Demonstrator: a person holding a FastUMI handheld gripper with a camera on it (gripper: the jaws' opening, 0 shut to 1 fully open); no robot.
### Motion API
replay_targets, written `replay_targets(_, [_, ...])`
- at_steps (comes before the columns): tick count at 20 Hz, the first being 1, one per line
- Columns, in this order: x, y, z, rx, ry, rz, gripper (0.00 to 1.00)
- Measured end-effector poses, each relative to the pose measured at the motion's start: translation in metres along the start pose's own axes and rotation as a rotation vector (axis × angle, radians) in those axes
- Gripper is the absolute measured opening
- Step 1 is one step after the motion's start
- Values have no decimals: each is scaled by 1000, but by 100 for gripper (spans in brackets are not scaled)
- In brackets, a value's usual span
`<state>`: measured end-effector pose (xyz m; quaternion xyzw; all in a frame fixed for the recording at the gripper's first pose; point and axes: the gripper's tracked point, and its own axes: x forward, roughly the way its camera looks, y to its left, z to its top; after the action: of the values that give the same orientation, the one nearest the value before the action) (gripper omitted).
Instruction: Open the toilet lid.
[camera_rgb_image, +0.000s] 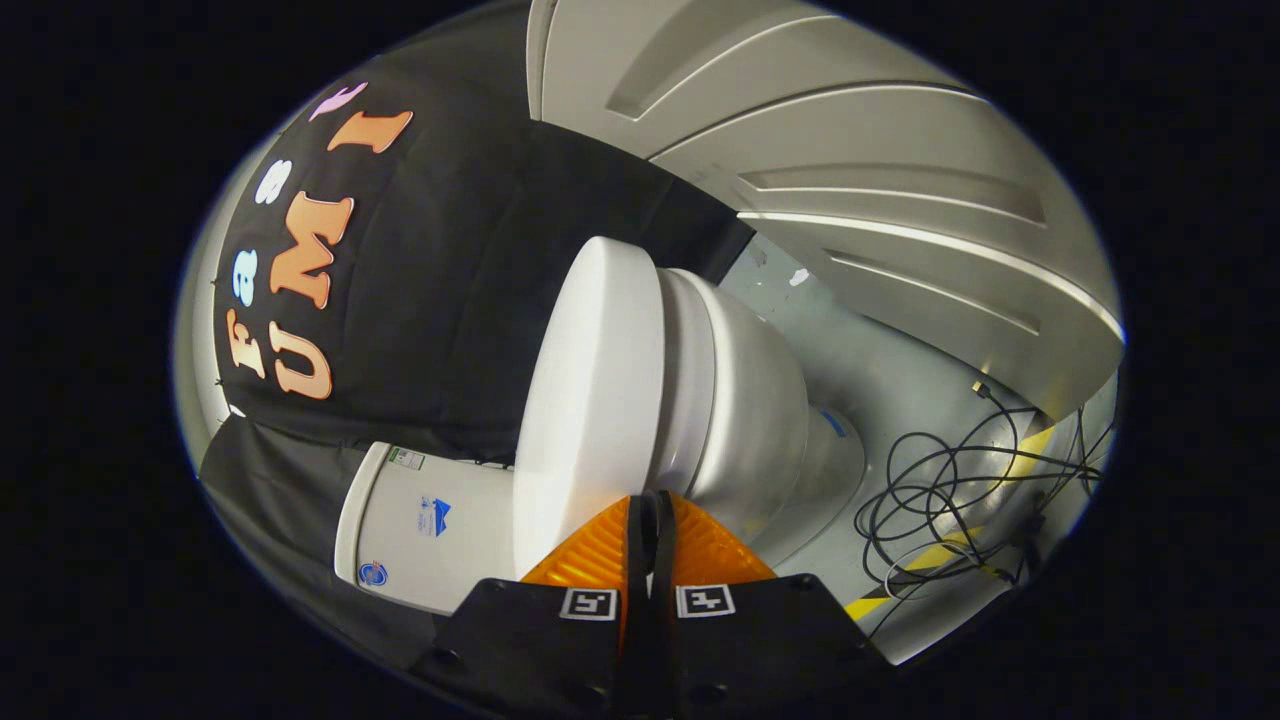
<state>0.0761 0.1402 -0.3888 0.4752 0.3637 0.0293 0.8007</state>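
Observation:
The whole view is rolled sideways. The white toilet lid lies down flat against the seat and bowl, with the white tank behind it. My gripper is shut, its two fingers pressed together with nothing visible between them. Their tips sit right at the lid's front edge, where the lid meets the bowl rim. Whether they touch the lid I cannot tell.
A white panelled door stands beyond the bowl. Loose black cables coil on the grey floor beside the toilet's base, crossing a yellow tape strip. Black cloth hangs behind the tank.

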Motion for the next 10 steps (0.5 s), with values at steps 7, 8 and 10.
replay_targets(7, [1, 1, 1, -4, -5, -6, 8])
replay_targets(8, [1, 2, 1, -13, -11, -10, 8])
replay_targets(10, [1, 3, 2, -25, -19, -25, 8])
